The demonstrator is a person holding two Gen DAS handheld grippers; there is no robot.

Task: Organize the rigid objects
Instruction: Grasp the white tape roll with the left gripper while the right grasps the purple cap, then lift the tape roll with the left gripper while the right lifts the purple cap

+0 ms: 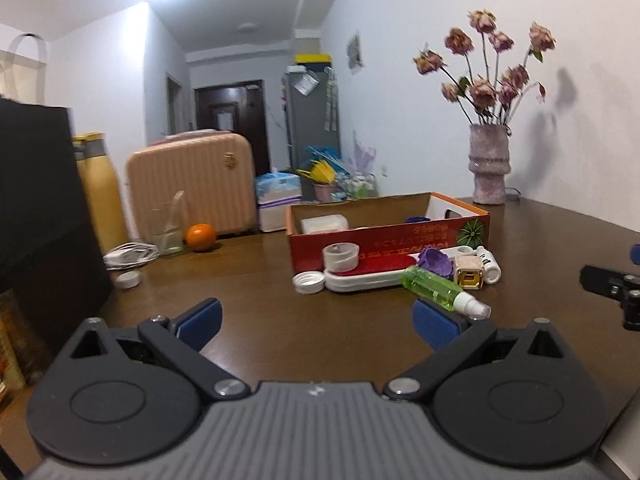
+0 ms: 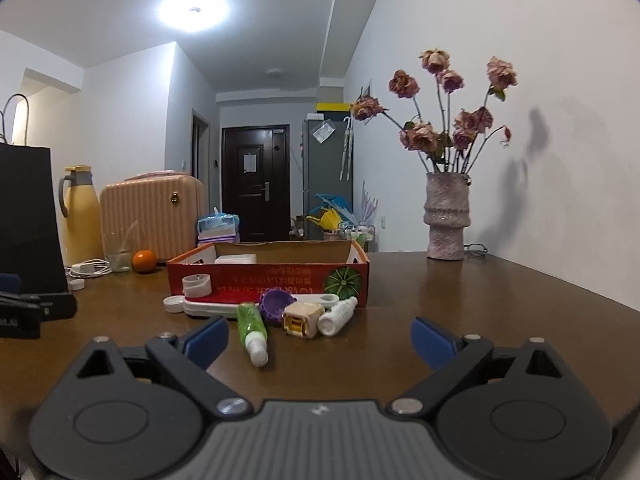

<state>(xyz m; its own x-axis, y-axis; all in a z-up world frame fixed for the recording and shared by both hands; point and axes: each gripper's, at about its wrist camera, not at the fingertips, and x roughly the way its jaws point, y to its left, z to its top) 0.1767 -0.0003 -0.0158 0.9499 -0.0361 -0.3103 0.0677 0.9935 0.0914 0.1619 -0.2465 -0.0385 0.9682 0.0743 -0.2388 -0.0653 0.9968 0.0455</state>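
A red cardboard box (image 1: 384,240) (image 2: 268,276) stands on the brown table, with a white item inside. Before it lie a green spray bottle (image 1: 436,286) (image 2: 251,326), a purple cap (image 1: 435,260) (image 2: 274,304), a beige cube (image 1: 469,274) (image 2: 302,318), a small white bottle (image 1: 490,264) (image 2: 338,314), a white tape roll (image 1: 341,257) (image 2: 197,285), a white lid (image 1: 309,282) (image 2: 173,304) and a white flat case (image 1: 360,280) (image 2: 208,308). My left gripper (image 1: 318,322) is open and empty, short of the pile. My right gripper (image 2: 320,338) is open and empty, just before the bottles.
A vase of dried roses (image 1: 490,168) (image 2: 446,220) stands back right. At the left are an orange (image 1: 200,237) (image 2: 144,261), a glass (image 1: 166,226), a cable (image 1: 130,256), a yellow flask (image 2: 80,216) and a black bag (image 1: 44,200) (image 2: 28,216).
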